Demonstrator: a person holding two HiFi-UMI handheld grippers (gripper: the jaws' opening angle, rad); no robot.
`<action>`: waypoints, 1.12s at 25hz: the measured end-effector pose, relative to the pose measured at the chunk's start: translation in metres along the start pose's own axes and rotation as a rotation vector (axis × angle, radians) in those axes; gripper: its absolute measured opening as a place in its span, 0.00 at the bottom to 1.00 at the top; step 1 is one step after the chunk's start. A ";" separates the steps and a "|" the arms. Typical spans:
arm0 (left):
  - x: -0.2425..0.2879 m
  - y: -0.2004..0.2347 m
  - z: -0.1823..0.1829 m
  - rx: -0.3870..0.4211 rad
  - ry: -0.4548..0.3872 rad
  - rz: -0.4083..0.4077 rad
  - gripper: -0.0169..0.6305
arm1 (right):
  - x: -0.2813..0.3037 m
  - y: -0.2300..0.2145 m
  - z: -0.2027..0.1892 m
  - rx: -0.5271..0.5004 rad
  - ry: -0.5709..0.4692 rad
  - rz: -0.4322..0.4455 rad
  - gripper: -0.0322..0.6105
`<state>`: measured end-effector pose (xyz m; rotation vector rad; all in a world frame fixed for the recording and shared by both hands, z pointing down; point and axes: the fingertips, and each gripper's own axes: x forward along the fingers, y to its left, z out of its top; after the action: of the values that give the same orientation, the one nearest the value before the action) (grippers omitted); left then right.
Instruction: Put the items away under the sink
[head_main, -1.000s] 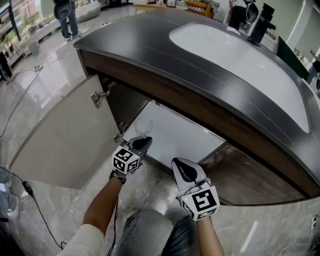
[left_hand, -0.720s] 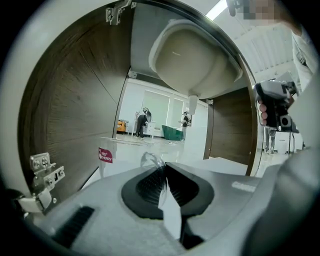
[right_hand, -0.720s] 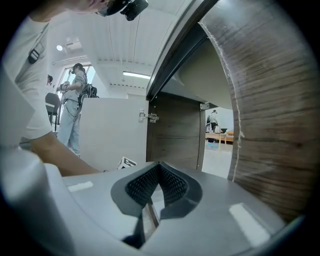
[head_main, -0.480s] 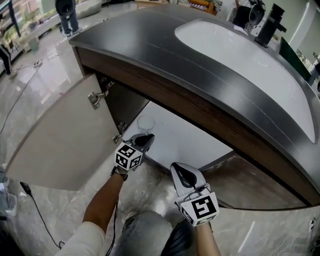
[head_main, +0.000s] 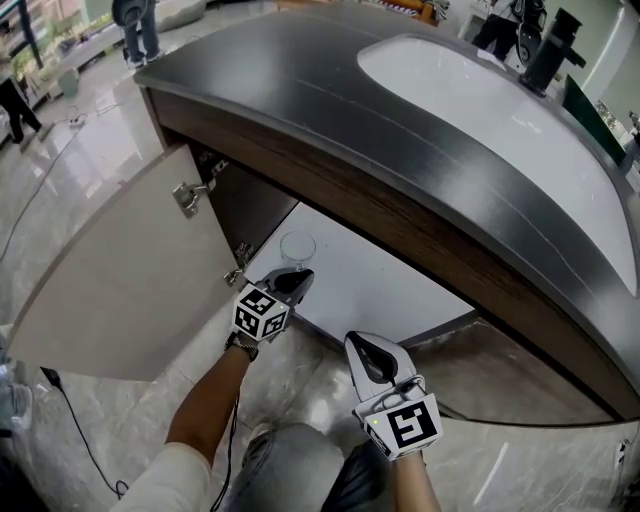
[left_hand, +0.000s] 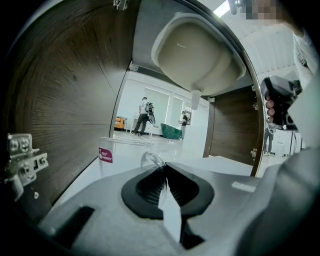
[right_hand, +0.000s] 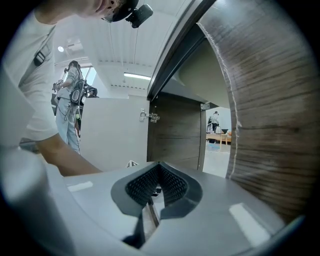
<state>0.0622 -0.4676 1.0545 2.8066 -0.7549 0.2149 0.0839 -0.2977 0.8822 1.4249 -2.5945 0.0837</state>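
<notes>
A clear glass (head_main: 297, 246) with a small red label stands at the left front of the white cabinet floor (head_main: 375, 280) under the sink. My left gripper (head_main: 292, 280) reaches in from the front, shut on the near wall of the glass. In the left gripper view the glass (left_hand: 120, 155) stands just ahead of the left gripper (left_hand: 162, 172), its rim pinched between the pads. My right gripper (head_main: 372, 352) hangs outside the cabinet front, shut with nothing in it. In its own view the right gripper (right_hand: 157, 187) points across the cabinet opening.
The left cabinet door (head_main: 130, 285) swings wide open with hinges (head_main: 195, 195) on its inner edge. The right door (head_main: 500, 365) is open too. A dark countertop (head_main: 300, 90) with the white basin (head_main: 480, 110) overhangs above; the basin's underside (left_hand: 195, 55) and its drain hang inside.
My left gripper has moved a little further into the cabinet and lower, carrying the glass with it. The right gripper has stayed where it was.
</notes>
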 end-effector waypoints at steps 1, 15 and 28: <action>0.000 0.001 -0.001 0.002 0.003 0.000 0.05 | -0.001 0.000 -0.001 0.000 0.005 0.002 0.06; -0.001 0.012 -0.011 -0.029 0.012 0.033 0.04 | -0.003 0.001 -0.007 0.022 0.006 0.015 0.06; 0.003 -0.005 -0.022 0.034 0.076 -0.015 0.21 | -0.004 0.013 -0.004 0.007 -0.015 0.063 0.06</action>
<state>0.0651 -0.4592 1.0752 2.8169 -0.7193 0.3326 0.0755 -0.2865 0.8854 1.3510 -2.6544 0.0905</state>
